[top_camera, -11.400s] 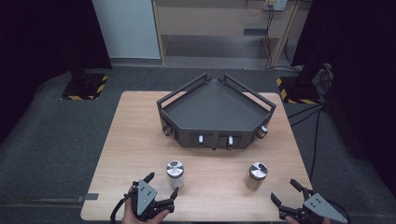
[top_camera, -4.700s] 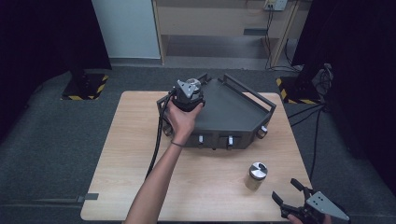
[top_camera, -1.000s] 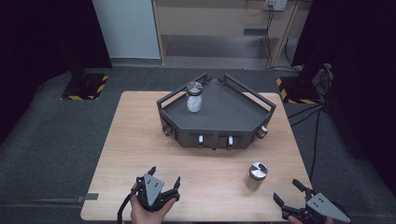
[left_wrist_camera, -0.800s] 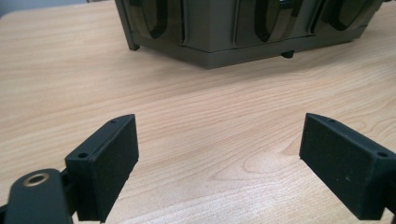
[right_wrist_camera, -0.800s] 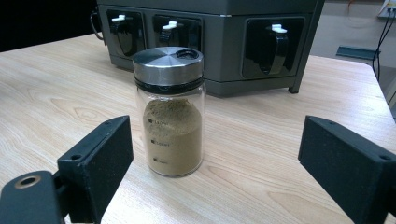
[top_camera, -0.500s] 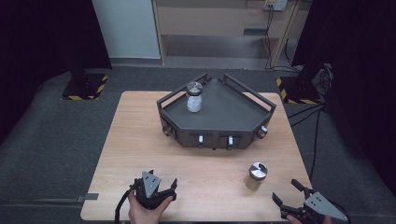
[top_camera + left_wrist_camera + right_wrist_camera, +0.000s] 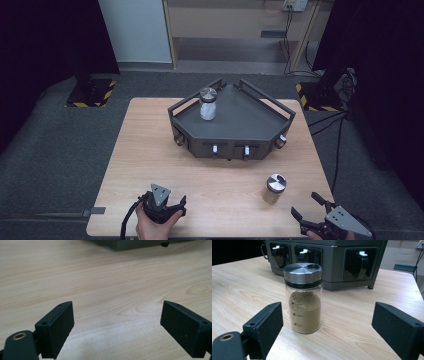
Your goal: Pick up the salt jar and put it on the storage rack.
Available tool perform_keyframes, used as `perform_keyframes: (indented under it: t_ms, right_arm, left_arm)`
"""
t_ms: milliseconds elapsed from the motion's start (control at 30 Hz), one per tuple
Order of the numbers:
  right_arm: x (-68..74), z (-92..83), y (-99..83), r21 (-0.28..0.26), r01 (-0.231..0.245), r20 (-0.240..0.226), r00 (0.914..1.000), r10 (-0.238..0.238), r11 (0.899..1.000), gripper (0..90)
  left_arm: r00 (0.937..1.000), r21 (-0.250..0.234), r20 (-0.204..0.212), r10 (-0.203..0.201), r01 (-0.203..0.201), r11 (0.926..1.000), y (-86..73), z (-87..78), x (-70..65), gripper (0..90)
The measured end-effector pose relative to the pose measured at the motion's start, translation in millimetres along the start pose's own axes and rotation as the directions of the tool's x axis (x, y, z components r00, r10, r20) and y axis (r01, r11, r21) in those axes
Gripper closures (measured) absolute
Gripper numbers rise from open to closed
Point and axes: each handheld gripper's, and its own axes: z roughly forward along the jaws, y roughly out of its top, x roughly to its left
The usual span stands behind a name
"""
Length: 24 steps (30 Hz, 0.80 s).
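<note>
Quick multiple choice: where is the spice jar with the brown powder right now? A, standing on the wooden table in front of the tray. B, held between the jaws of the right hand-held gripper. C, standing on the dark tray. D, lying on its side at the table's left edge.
A: the brown-powder jar stands upright on the bare wooden table, in front of the dark tray, apart from the right hand-held gripper, whose jaws stand open.

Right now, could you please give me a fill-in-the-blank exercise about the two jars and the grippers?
1. The jar with white contents stands on the dark grey ____.
2. The jar with brown powder stands on the wooden ____.
3. The jaws of the right gripper are ____, with the brown jar ahead of them.
4. The left gripper holds ____.

Missing words: tray; table; open; nothing
</note>
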Motion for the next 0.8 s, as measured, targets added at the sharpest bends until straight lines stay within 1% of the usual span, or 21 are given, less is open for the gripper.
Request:
perform_keyframes:
  t_ms: [167,267,433,600,800]
  right_arm:
    - [-0.7,1.2,-0.1,0.006,0.003,-0.004,1.0000,-0.003,1.000,10.3]
    - [-1.3,1.6,-0.3,0.006,0.005,-0.002,1.0000,-0.005,1.000,10.2]
    - [-1.0,0.4,-0.5,0.004,-0.002,0.003,1.0000,0.002,1.000,10.3]
    - [-0.4,-0.4,0.0,-0.004,-0.005,0.009,0.9999,0.005,1.000,10.2]
    - [-1.2,0.2,-0.3,0.003,0.001,0.006,1.0000,-0.001,1.000,10.3]
  left_arm:
    - [0.9998,0.000,0.010,0.018,-0.018,0.9998,0.6,1.2,-0.8,10.8]
    - [0.9998,0.005,0.016,0.016,-0.016,0.9999,1.2,1.8,0.3,10.8]
    - [0.9999,-0.004,0.014,0.005,-0.005,1.0000,0.1,0.6,1.2,10.8]
    - [0.9998,0.003,0.018,0.007,-0.008,1.0000,0.7,1.7,2.3,10.8]
    - [0.9998,-0.001,0.018,0.007,-0.007,1.0000,1.1,2.5,2.0,10.8]
